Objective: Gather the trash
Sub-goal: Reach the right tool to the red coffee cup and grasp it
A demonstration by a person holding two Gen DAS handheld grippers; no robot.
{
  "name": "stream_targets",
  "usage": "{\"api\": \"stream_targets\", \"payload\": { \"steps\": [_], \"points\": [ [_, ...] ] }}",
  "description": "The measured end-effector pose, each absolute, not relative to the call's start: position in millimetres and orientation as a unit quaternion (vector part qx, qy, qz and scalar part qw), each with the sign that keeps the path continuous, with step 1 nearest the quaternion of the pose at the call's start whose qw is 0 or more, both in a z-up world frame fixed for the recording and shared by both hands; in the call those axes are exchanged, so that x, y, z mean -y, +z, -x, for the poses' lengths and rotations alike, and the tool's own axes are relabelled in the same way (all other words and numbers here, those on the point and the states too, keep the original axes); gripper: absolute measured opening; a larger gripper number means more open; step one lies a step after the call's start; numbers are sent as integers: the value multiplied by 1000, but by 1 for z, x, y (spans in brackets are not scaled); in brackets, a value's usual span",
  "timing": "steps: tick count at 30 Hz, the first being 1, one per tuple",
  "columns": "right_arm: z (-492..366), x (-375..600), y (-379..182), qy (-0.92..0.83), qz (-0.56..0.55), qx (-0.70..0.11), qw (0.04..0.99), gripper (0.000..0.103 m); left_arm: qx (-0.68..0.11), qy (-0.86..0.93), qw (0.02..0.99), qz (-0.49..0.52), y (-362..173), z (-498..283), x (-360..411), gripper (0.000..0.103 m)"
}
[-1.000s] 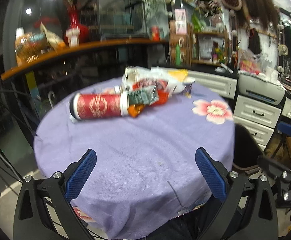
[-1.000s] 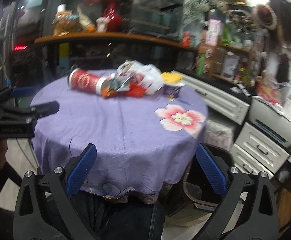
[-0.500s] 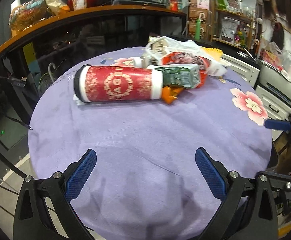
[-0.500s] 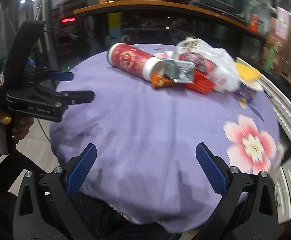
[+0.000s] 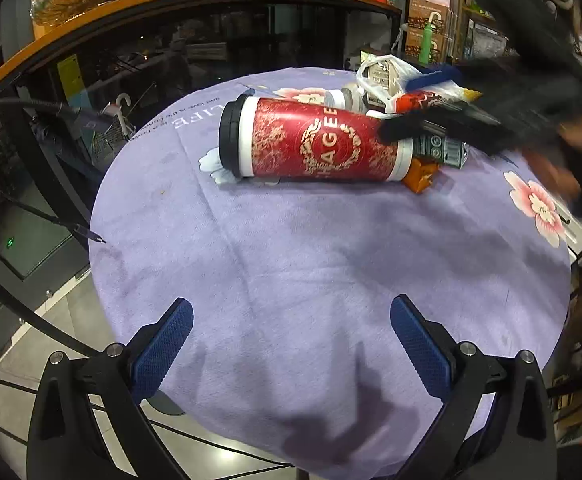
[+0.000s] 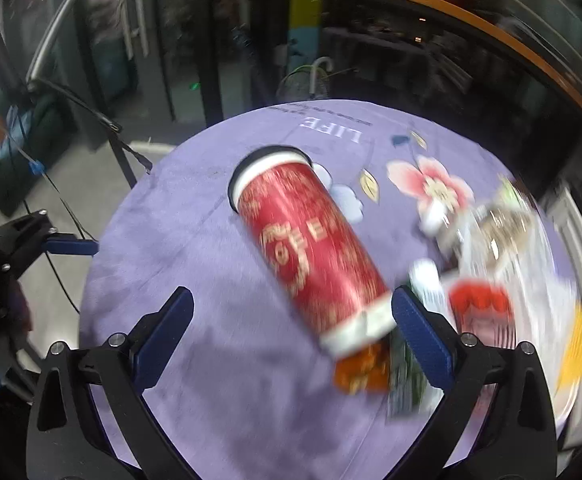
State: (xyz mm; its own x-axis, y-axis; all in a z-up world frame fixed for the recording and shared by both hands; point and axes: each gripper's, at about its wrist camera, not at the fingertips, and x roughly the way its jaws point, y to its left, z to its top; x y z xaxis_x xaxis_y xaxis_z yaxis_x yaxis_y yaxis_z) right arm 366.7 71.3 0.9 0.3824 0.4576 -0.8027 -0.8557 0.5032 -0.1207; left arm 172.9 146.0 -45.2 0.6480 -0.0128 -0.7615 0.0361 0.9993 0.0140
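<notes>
A red canister (image 5: 315, 146) with a black lid lies on its side on the purple tablecloth (image 5: 311, 264). At its white end is a trash pile: a green carton (image 5: 443, 148), an orange wrapper (image 5: 421, 172) and a white plastic bag (image 5: 383, 72). My left gripper (image 5: 291, 332) hangs open over the near part of the table, well short of the canister. My right gripper (image 6: 291, 320) is open, and the canister (image 6: 311, 256) has its white end close to the right finger. The left wrist view shows the right gripper (image 5: 405, 104) blurred, reaching in over that end.
A red packet (image 6: 479, 312) and a yellow piece (image 6: 579, 344) lie in the blurred pile. The left gripper (image 6: 51, 244) shows past the table's left edge. A wooden counter (image 5: 171, 4) with dark glass stands behind the round table. Cables hang at the left.
Both grippers have come closer to the trash. The right gripper swung in over the table to the canister's white end. The left one moved forward and looks down more steeply.
</notes>
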Motion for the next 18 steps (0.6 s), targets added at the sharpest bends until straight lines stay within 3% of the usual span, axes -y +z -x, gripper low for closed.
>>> {"api": "stream_targets", "payload": {
  "steps": [12,16,18],
  "points": [
    [-408,-165,-47,433,417,-427,676,97,-427,-51,903,-6,-50,-179,-155,98],
    [-410,-170,-60,425,430,-440,664,83,-428,-58,902,-7,-54,-184,-156,98],
    [-411,-173,-64,427,436,-440,659,82,-430,-62,901,-1,-56,-186,-158,98]
  ]
}}
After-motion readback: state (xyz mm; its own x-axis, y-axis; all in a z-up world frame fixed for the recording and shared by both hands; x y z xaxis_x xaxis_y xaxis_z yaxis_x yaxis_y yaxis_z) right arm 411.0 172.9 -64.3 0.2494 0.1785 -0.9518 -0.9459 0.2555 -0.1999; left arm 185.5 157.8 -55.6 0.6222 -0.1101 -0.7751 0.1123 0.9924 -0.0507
